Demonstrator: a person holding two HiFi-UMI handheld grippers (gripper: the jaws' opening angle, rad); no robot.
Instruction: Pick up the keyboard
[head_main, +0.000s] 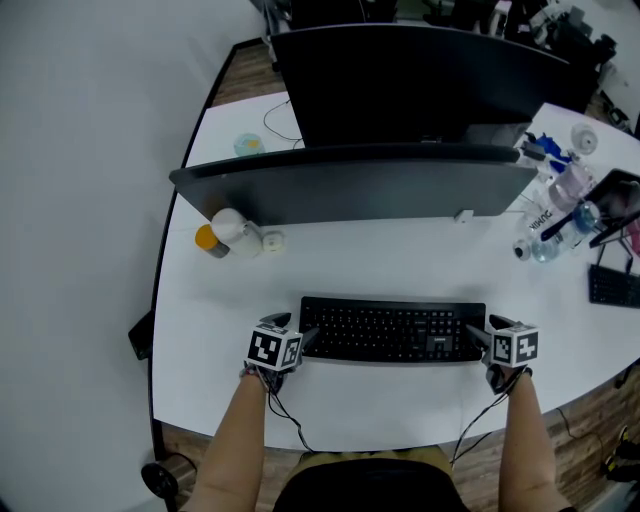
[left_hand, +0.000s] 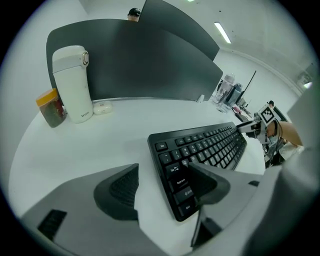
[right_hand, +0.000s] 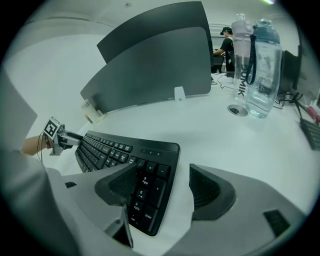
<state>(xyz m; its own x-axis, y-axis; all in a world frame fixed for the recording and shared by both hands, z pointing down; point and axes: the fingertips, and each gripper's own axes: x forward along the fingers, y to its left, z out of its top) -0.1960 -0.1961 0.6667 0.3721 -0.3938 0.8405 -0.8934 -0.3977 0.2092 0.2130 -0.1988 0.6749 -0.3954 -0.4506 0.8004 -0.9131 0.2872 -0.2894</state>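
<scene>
While the keyboard (head_main: 392, 329) lies flat on the desk (head_main: 380, 260), left tongs (left_hand: 161, 186) and right tongs (right_hand: 164, 186) stand wide open astride its two ends, gripping nothing; the approach appears complete, closing and lifting remain.

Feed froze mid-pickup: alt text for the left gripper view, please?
The left tool is open, its jaws either side of the left end of the black keyboard, one over the keys, one over the white table. Behind stand a white flask, an orange-lidded jar and a dark screen.
</scene>
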